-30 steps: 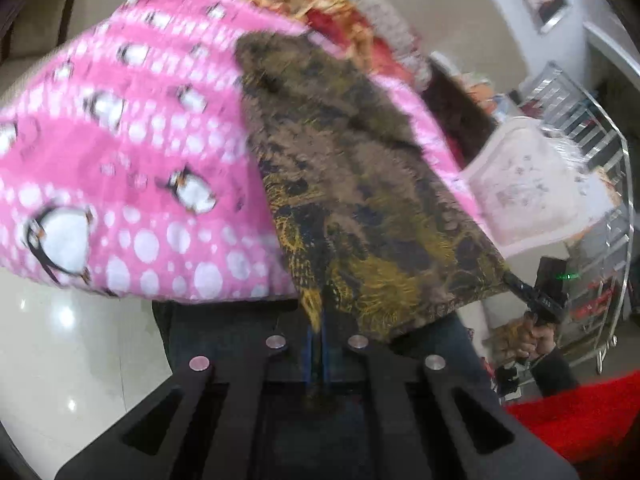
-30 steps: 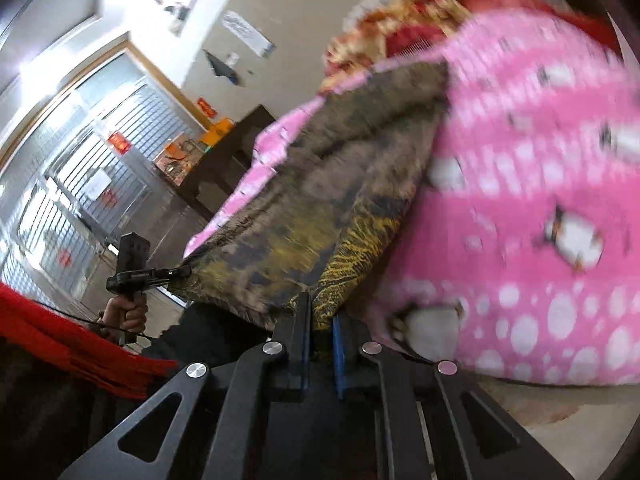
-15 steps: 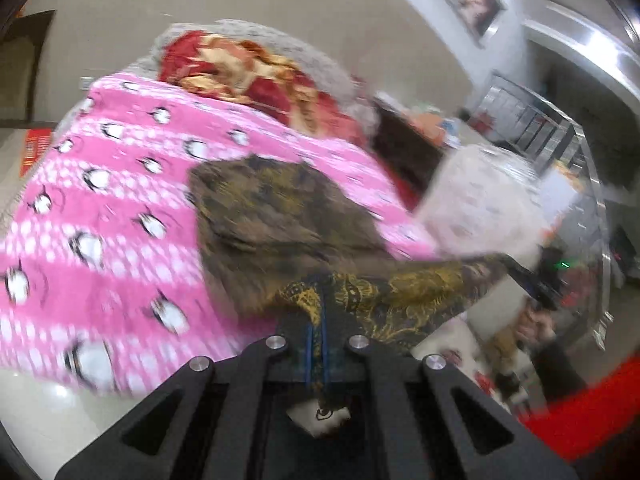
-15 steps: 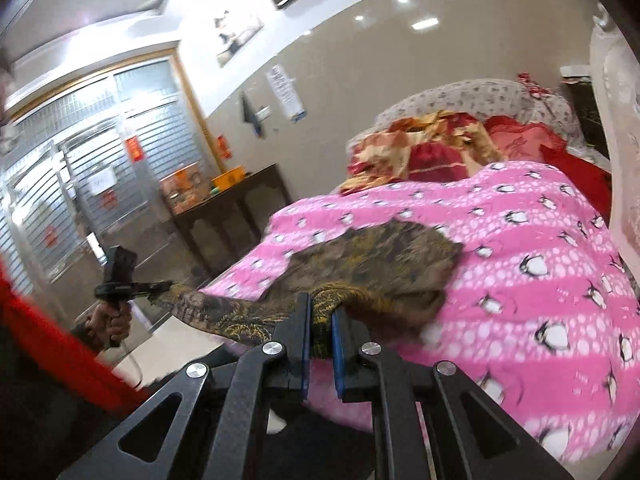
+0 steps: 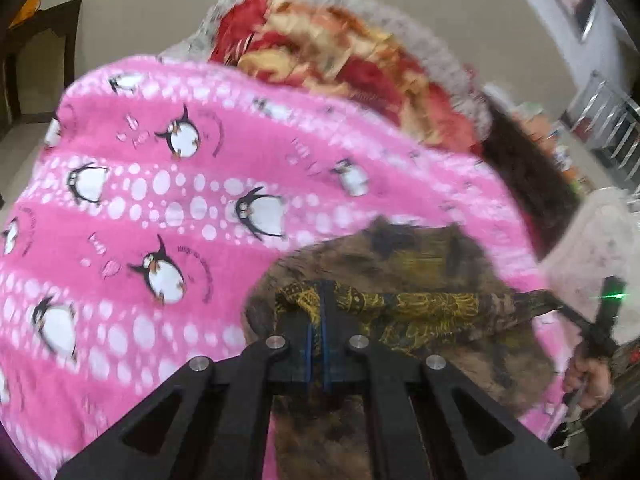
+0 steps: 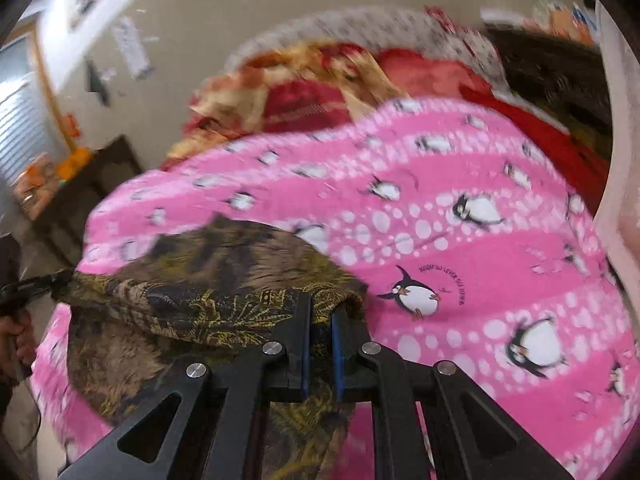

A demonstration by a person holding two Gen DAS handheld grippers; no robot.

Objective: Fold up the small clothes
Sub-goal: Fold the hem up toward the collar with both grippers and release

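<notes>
Underneath everything lies the bed, covered by a pink blanket printed with penguins and white dots. At its far end sits a heap of red and gold bedding, bunched against a pale speckled headboard. On the near part of the blanket rests the small garment, a brown and dark cloth with a yellow pattern; most of it lies on the blanket, while one edge is lifted off and stretched in a taut band between the two tools. The left hand-held gripper is clamped on one end of that raised edge, its blue-lined fingers pressed together with cloth between them. The right hand-held gripper pinches the other end, a narrow gap between its fingers filled with fabric. Both views are blurred, so finer detail of the folds cannot be made out.
</notes>
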